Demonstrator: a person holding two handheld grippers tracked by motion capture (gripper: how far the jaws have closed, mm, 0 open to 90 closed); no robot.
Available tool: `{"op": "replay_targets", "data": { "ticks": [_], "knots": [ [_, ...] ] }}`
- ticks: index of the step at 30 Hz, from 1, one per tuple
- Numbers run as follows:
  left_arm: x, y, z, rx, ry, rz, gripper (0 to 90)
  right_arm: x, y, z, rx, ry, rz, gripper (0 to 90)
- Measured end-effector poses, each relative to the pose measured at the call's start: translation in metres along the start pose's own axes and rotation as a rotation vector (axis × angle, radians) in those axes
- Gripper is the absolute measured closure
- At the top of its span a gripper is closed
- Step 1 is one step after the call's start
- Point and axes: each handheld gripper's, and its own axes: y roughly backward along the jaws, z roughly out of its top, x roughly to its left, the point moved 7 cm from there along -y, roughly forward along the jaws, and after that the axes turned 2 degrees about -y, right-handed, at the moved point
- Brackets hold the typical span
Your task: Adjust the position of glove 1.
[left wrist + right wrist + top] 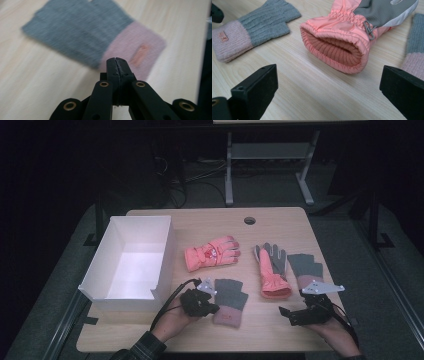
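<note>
A pale wooden table [280, 225] in a dark room carries a white box [131, 257] at left. Near the front edge, the left gripper [207, 306], jaws pressed together and empty, sits beside the grey-and-pink knit glove [230, 300]. That glove's long axis runs near to far, cuff nearest. The approach looks underway; next the jaws must spread to pinch the cuff. The right gripper [289, 314] rests spread wide.

grey-and-pink knit glove [230, 301], salmon ski glove [212, 253], white box [131, 263]
</note>
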Motion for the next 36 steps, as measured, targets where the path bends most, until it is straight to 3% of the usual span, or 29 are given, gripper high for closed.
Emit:
{"op": "replay_targets", "data": {
  "ticks": [11,28,33,36],
  "knots": [
    [-0.010,-0.013,0.006,0.009,-0.030,-0.059,89.8,0.000,0.000,0.000,0.003,0.005,-0.003,1.5],
    [-0.028,-0.044,0.039,-0.017,-0.082,-0.133,89.8,-0.005,0.004,0.001,0.013,0.007,-0.018,1.5],
    [-0.028,-0.045,0.045,-0.026,-0.088,-0.135,89.8,-0.006,0.004,0.000,0.013,0.001,-0.018,1.5],
    [-0.016,-0.038,0.052,-0.056,-0.072,-0.102,89.8,-0.006,0.005,0.000,0.012,-0.002,-0.017,1.5]
  ]
}}
